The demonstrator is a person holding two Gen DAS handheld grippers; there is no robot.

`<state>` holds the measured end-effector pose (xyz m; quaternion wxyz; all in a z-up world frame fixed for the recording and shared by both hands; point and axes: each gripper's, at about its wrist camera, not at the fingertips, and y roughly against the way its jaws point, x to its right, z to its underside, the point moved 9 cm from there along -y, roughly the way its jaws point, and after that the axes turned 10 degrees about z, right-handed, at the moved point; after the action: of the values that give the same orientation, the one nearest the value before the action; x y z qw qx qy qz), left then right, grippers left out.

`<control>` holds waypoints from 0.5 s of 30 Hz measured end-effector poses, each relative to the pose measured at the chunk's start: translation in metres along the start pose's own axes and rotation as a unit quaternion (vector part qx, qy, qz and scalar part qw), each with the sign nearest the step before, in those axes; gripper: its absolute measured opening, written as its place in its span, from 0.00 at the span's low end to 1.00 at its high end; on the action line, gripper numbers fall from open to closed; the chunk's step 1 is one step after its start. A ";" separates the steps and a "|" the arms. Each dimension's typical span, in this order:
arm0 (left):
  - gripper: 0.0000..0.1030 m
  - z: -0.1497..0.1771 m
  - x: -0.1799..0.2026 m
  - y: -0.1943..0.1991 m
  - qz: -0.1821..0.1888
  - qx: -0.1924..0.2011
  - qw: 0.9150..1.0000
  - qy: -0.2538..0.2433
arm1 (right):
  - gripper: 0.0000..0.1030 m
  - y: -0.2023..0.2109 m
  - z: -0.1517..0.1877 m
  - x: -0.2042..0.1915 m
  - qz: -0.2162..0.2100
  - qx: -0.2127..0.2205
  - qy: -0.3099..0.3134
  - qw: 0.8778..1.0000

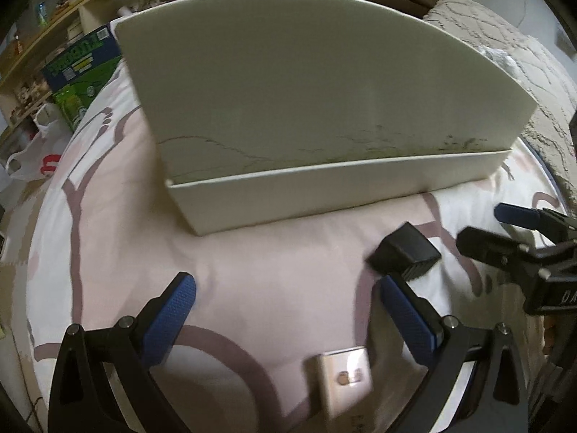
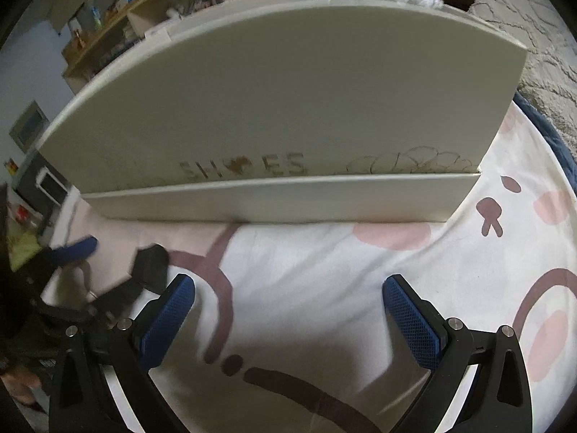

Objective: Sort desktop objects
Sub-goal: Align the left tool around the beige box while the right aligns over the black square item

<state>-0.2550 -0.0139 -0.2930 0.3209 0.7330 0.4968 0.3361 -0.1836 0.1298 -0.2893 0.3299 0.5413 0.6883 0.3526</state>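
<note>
two blue-padded fingers of the left gripper stand wide apart in the left wrist view, released and grasping nothing, low over a round tabletop covered with a white cloth printed with pink and brown shapes. a white shoe box sits toward the far edge of the tabletop, its lid propped upright behind the low front wall. a small black object lies on the cloth near the right edge, just beyond the tip of the right-hand finger and apart from it. a small pale box lies at the near edge, between the two fingers but nearer the right one, somewhat blurred. the right gripper reaches in from the right edge, one blue pad and one dark finger showing with a gap between them, close to the black object. in the right wrist view the right gripper is likewise spread open and empty above bare cloth near the middle of the tabletop. the shoe box stands straight ahead along the far edge, the lid reading "shoes" beside a line drawing of flowers. toward the left edge the black object appears blurred, with the left gripper's blue pad just beside it; whether they touch cannot be told.
</note>
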 end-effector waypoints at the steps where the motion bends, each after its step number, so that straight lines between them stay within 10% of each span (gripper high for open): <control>1: 1.00 0.000 0.002 0.000 0.001 0.001 1.000 -0.001 | 1.00 0.003 -0.002 -0.003 -0.009 0.007 -0.003 1.000; 15: 1.00 0.033 -0.017 0.044 -0.010 -0.020 0.998 0.060 | 1.00 -0.051 -0.074 -0.043 -0.019 0.029 0.066 0.997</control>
<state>-0.2106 -0.0470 -0.2795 0.3089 0.6999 0.5154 0.3861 -0.2635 0.0697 -0.2895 0.2743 0.5127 0.7291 0.3610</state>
